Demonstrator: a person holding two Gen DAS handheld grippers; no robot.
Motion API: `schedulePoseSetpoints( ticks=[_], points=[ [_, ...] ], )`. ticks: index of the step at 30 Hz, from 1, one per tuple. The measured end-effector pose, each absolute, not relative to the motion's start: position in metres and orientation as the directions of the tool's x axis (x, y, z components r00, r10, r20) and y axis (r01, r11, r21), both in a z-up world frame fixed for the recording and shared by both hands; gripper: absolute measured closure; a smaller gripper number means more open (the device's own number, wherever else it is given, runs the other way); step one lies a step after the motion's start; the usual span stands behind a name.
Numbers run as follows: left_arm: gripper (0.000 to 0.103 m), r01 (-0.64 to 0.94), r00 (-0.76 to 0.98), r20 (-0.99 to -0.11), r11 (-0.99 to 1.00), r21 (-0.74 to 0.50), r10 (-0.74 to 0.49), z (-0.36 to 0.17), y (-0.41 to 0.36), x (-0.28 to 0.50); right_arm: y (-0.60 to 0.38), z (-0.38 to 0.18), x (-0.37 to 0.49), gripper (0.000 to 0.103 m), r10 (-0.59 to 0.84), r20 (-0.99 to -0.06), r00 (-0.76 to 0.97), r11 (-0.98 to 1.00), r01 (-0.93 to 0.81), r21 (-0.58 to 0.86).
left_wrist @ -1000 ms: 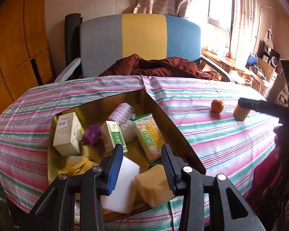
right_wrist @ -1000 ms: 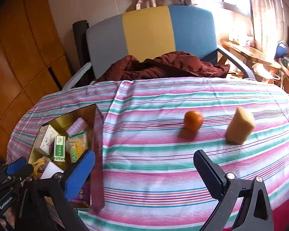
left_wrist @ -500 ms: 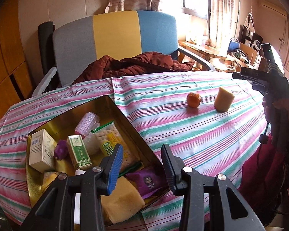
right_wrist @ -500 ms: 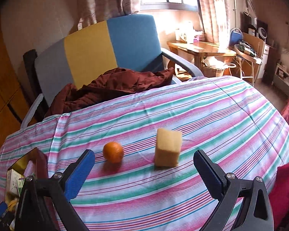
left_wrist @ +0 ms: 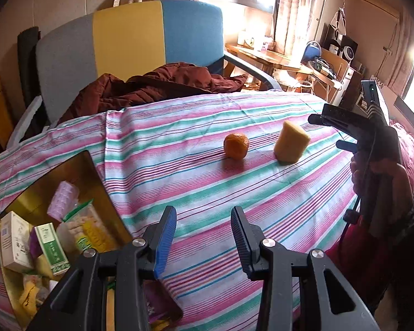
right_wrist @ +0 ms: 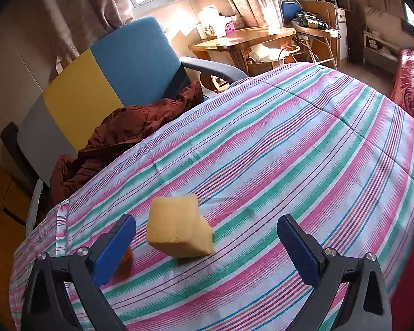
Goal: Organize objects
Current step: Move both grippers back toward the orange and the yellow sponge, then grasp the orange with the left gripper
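Sponge [right_wrist: 179, 227] is the piece in hand at this step, judging by how the right hand-held gripper [right_wrist: 207, 244] is lined up: its jaws stand wide apart with nothing between the pads, and the yellow block sits on the striped tabletop [right_wrist: 303, 165] just ahead of them, nearer the left finger than the right. The orange [left_wrist: 236, 145] lies just beside the sponge, apart from it, and in the right wrist view it is mostly hidden behind the left finger. The gold tin [left_wrist: 88, 173], already holding boxes and packets, rests at the tabletop's left edge, well apart from both loose things. The left hand-held gripper [left_wrist: 203, 234] hangs over bare cloth between tin and orange, its jaws partly apart and empty. The next move, as I read it, calls for the right hand-held gripper to shift a little leftward so the sponge is centred, come down around it, and close gently, since foam will squash; the left finger should keep clear of the orange, which could roll.
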State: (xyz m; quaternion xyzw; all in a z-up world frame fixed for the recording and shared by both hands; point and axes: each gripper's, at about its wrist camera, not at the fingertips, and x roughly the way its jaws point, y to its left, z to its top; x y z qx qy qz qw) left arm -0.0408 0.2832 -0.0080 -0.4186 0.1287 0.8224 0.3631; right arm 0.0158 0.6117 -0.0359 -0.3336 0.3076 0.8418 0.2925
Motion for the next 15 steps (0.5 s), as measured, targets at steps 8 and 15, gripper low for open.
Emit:
schedulePoseSetpoints(
  ticks=[8, 15],
  points=[
    [0.057, -0.723, -0.314, -0.811, -0.678, -0.133, 0.494, -0.029, 0.349, -0.070, 0.610, -0.043, 0.015, 0.000, 0.233, -0.754, -0.615, -0.643, -0.679, 0.355],
    [0.052, -0.745, -0.284, -0.835, -0.657, -0.118, 0.472, -0.056, 0.402, -0.093, 0.609, -0.048, 0.011, 0.000, 0.187, -0.768, -0.612, -0.653, -0.661, 0.368]
  ],
)
